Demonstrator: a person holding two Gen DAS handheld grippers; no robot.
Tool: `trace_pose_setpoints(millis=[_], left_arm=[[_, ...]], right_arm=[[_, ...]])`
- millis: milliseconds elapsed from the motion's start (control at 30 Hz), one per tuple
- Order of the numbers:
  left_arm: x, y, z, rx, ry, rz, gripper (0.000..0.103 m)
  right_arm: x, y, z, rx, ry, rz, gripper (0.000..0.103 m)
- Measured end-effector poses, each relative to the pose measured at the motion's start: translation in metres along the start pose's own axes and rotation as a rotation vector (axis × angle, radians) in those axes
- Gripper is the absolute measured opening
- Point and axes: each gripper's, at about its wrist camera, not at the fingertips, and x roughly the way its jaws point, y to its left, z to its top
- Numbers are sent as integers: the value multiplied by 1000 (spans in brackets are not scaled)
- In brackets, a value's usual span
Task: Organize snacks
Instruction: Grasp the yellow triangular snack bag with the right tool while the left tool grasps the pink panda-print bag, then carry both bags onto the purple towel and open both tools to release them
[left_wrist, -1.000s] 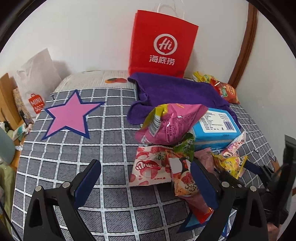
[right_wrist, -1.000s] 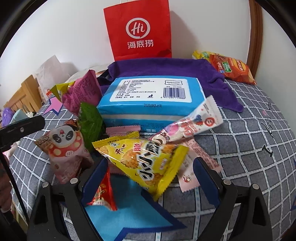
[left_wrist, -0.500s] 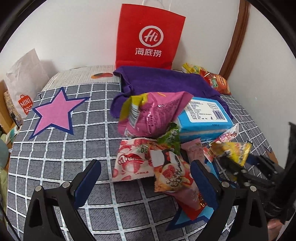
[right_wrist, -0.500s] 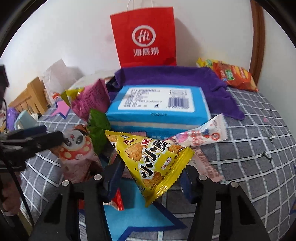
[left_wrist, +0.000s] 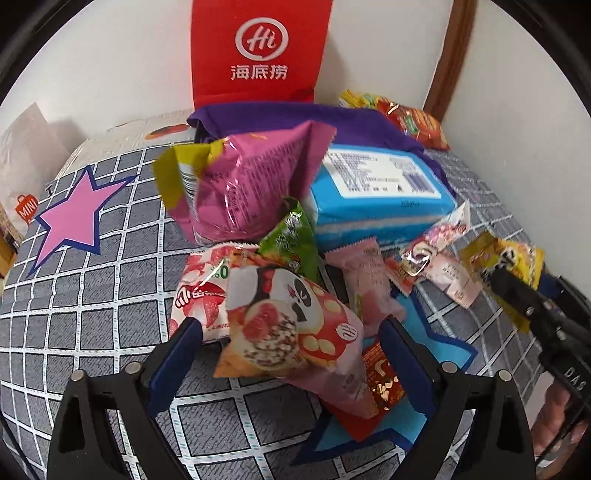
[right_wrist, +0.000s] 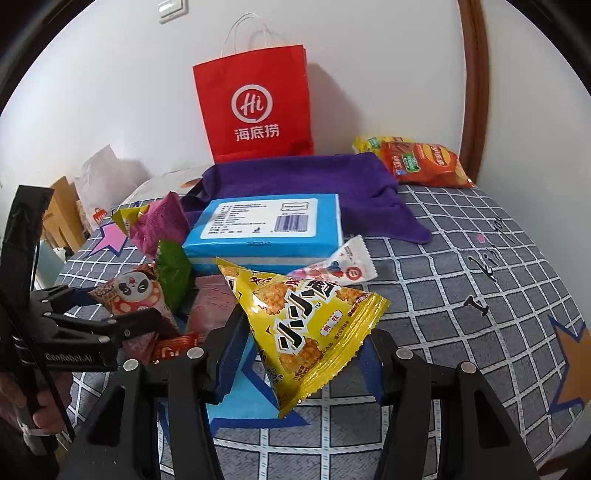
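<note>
Yellow packet: a crinkly foil triangle of rice crackers (right_wrist: 306, 328), pinched between the pads of the right tongs (right_wrist: 303, 354) and lifted clear of the heap, just in front of the blue box (right_wrist: 266, 232).
Right tongs: partly closed on that packet, gripping its lower half only; the top corner sticks up free.
Left tongs: (left_wrist: 291, 354) wide, jaws closing, astride the pink panda ice-cream packet (left_wrist: 291, 325), which lies in front of the blue box; the pads look not yet pressed against it.
Heap: strawberry packet (left_wrist: 199, 295), green packet (left_wrist: 295, 236), magenta bag (left_wrist: 251, 184) and small pink sachets, all crowded against the near side of the blue box.
Surface: a bed with a grey checked cover (right_wrist: 461, 295), not a bench; paper stars lie on it.
Behind the blue box: purple towel (right_wrist: 314, 177), then a red paper bag (right_wrist: 255, 103) by the wall.
Risk, right: smooth foil held low could slip or swing out if the hand tilts.
Risk, left: the closing jaws may catch the red wrapper (left_wrist: 380, 380) underneath the panda packet, or crush the puffed pack.
Risk, both: the tongs work close together and could knock each other.
</note>
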Motion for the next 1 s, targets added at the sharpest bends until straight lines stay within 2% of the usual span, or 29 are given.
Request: trace_pose_setpoints(millis=[33,100,133,200,333,467,667,1000], left_arm=[[2,-2,-1,9,5,13,83],[4,-4,-3,22,14,28,75],[4,-4,-3,24,17,24,66],[2,-2,-3,18,21,5,58],[-9,0,-4,18,1,8,55],[-24,3,-4,7,-22,-12,55],[-49,0,1,3,-66,-2,55],[-78,-15,45,35,-151,13,55]], right_arm=[[1,-1,0,3,2,1,55],[1,-2,0,7,5,2,55],[1,-2,0,9,5,2,55],[1,-3,0,13,5,5,55],[0,-4,1,15,2,6,55],[-4,-4,2,15,-2,5,55],[-19,-4,9,28,-20,9,55],[-38,-16,42,3,-69,-29,55]])
